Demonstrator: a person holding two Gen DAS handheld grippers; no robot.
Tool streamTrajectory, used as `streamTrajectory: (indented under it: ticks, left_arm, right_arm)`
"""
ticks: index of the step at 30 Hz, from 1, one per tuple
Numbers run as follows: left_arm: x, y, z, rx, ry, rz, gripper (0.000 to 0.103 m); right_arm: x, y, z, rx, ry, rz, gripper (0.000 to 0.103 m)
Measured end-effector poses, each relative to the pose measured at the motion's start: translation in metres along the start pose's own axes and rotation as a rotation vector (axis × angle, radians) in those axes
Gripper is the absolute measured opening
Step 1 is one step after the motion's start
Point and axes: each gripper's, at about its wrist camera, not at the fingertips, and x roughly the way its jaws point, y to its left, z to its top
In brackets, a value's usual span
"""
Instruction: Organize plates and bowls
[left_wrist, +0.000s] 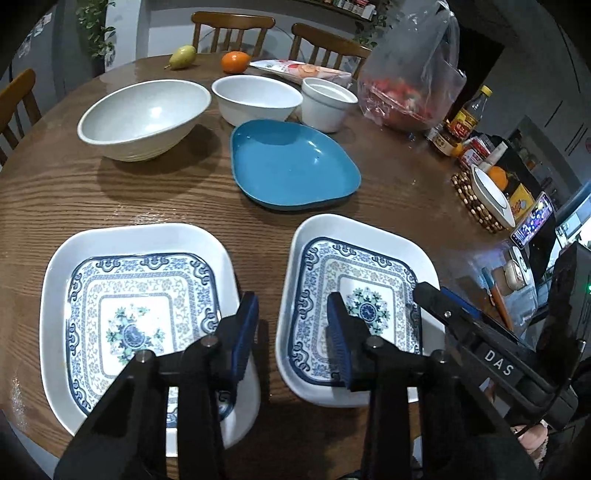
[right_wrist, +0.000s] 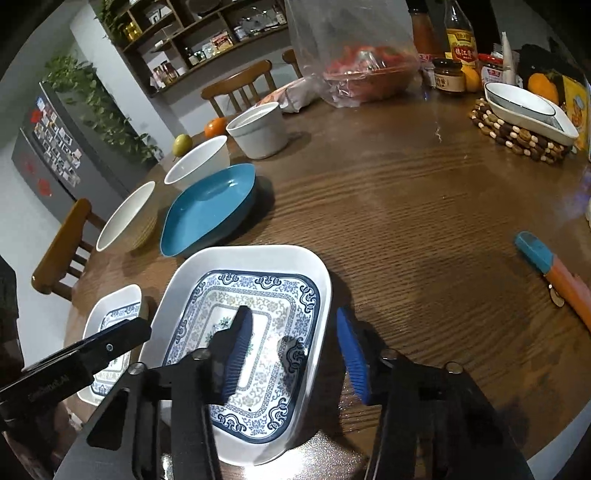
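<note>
Two patterned plates (left_wrist: 140, 317) (left_wrist: 354, 295) are laid side by side at the table's (left_wrist: 74, 192) near edge. Their facing rims are straddled by the left gripper (left_wrist: 291, 332), unclenched; the right plate's outer rim is straddled by the right gripper (right_wrist: 295, 350), gripping nothing.

Two white plates (left_wrist: 136, 317) (left_wrist: 354, 306) carry blue scrollwork borders and green-blue floral centres, the dish (left_wrist: 291, 166) is plain teal, the three bowls (left_wrist: 144, 118) (left_wrist: 255, 98) (left_wrist: 327, 103) are white, and the table (left_wrist: 399, 181) is brown woodgrain.
</note>
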Motion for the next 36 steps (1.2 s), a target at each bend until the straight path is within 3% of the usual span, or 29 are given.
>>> streamTrajectory:
  ticks: [5, 7, 10, 27, 36]
  left_arm:
    - [0.011, 0.001, 0.001, -0.015, 0.031, 0.001, 0.033]
    - [0.015, 0.000, 0.000, -0.011, 0.043, -0.003, 0.025]
    - [0.018, -0.002, -0.001, 0.001, 0.051, 0.001, 0.023]
    - [-0.002, -0.005, 0.000, 0.003, -0.005, 0.005, 0.023]
    - [-0.020, 0.014, 0.002, -0.038, -0.036, 0.021, 0.023]
  right_arm:
    - [0.005, 0.000, -0.002, -0.006, 0.013, 0.000, 0.039]
    - [0.007, 0.000, -0.004, -0.010, 0.007, -0.006, 0.036]
    - [0.007, 0.000, -0.004, -0.012, 0.002, -0.008, 0.036]
    - [-0.001, 0.015, 0.008, -0.033, -0.043, -0.041, 0.036]
    - [0.003, 0.041, 0.014, -0.075, -0.033, -0.007, 0.036]
